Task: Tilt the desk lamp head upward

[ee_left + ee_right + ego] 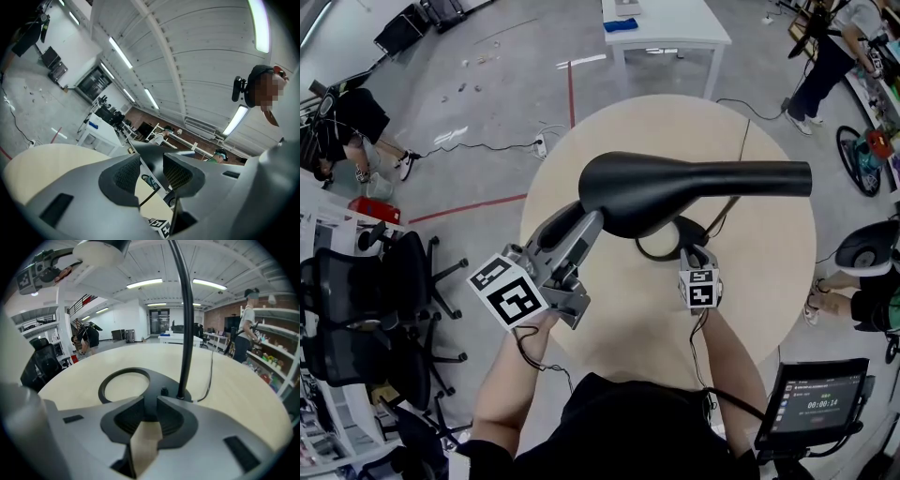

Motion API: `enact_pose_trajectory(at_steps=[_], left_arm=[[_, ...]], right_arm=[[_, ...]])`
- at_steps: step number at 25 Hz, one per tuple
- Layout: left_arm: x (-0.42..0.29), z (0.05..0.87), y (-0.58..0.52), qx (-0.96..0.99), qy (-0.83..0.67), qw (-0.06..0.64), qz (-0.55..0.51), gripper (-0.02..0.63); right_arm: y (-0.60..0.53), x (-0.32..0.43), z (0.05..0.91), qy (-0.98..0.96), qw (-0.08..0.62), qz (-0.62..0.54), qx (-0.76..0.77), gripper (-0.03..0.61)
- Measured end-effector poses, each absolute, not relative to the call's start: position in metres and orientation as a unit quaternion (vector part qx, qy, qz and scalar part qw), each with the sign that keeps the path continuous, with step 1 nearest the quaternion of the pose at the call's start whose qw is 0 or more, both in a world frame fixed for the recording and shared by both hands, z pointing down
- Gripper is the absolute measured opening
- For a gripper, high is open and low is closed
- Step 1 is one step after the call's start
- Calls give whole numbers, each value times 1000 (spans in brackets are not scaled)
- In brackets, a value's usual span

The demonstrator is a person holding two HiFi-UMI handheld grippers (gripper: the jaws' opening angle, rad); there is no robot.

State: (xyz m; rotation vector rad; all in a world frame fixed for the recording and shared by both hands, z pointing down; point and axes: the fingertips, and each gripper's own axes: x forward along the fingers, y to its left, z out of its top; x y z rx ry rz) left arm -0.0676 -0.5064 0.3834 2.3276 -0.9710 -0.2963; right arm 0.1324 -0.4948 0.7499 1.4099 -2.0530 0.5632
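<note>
On the round counter (769, 281), near its centre: desk lamp, gripped at head and at base.

Above the base, on a thin curved stem (185, 324): lamp head (694, 187), long axis running left to right across the head view, broad end left, narrow end right. At the broad end: left gripper (589, 223), jaws pinching the thin edge of the head, hence the nearer one for the tilt. Underneath, close to the person: right gripper (698, 255), jaws pressed onto the lamp base (161, 380). Likely next: raise the left end while holding the base down. Seen only in the right gripper view: ring-shaped base, stem foot, cable (209, 376). Seen only in the left gripper view: the head's edge between the jaw pads.
</note>
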Motion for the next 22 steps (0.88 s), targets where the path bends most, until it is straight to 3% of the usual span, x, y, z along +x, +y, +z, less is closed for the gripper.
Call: enact_pose_trajectory(at_steps=[22], left_arm=[[-72,363,-510,878,-368,280,-126,160]], right_arm=[[-498,128,753,-775,291,210,520,81]])
